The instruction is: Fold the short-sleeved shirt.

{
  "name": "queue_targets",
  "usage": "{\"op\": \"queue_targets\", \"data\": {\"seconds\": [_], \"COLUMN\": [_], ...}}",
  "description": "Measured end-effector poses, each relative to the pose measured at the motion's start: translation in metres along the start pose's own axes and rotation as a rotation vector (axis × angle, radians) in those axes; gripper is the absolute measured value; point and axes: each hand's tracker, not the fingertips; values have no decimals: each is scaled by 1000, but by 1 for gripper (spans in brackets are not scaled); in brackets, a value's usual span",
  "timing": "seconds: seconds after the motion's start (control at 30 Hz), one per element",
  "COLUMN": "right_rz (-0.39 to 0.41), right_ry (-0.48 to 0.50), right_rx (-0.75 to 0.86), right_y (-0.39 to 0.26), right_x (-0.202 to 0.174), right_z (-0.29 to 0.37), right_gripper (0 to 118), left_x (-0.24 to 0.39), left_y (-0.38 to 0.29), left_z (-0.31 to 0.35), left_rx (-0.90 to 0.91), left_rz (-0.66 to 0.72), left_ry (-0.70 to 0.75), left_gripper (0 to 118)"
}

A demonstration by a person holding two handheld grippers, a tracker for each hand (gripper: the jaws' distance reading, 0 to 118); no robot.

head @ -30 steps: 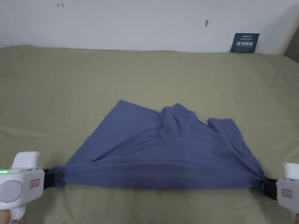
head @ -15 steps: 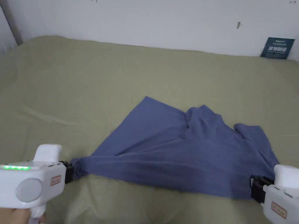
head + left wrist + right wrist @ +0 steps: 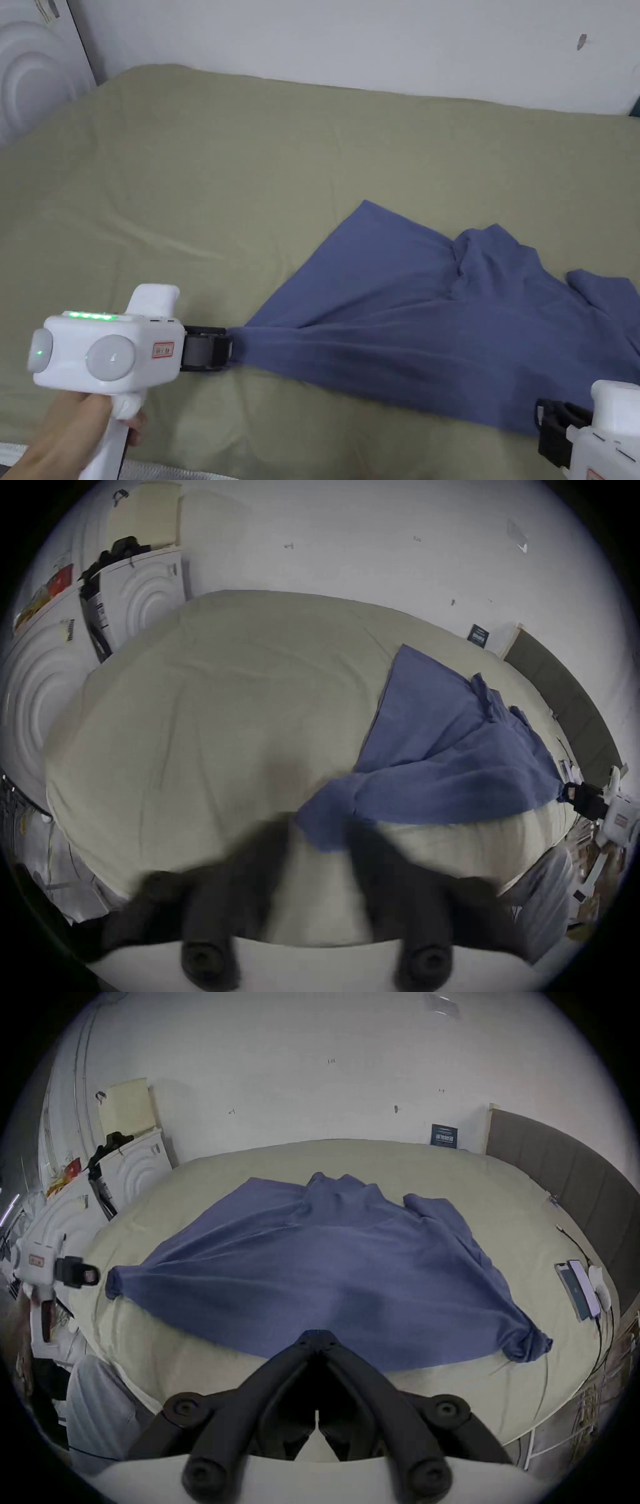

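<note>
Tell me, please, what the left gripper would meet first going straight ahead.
The left gripper would meet the bunched near corner of the blue shirt, just ahead of its open jaws; they may be touching.

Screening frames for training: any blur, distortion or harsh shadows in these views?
Left gripper view: fisheye with black corners, the left gripper has motion-smeared jaws, the shirt behind is fairly sharp. Right gripper view: same fisheye bending, right gripper and shirt crisp. Head view: undistorted, flat even light, only a soft shadow under the shirt's near edge.

Plain blue shirt [image 3: 437, 312], seemingly olive bedsheet [image 3: 250, 156]
</note>
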Motion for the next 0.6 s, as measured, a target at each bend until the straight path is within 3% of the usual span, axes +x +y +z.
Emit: {"op": "queue_targets", "data": {"seconds": [0.1, 0.13, 0.2, 0.27, 0.33, 0.6], "right_rz": [17, 19, 17, 16, 14, 34], "right_ry": [-2, -3, -10, -11, -13, -62], "right_rx": [-15, -22, -34, -40, -44, -34], "right_y": [-4, -5, -6, -5, -1, 74], "right_x": [0, 1, 4, 10, 15, 64], "right_z": [-4, -6, -9, -12, -17, -64], "right_gripper": [0, 0, 0, 0, 0, 0], "left_x": [11, 14, 23, 30, 35, 34], "left_y": [-3, -4, -7, -12, -12, -8], "left_z": [-17, -20, -25, -26, -29, -29], "left_rx": [-51, -68, -110, -118, -130, -130], "left_rz": [-33, -46, -84, -88, -112, -48], "left_ry": [32, 33, 31, -35, 21, 17], "left_gripper": [101, 91, 8, 3, 3, 3]}}
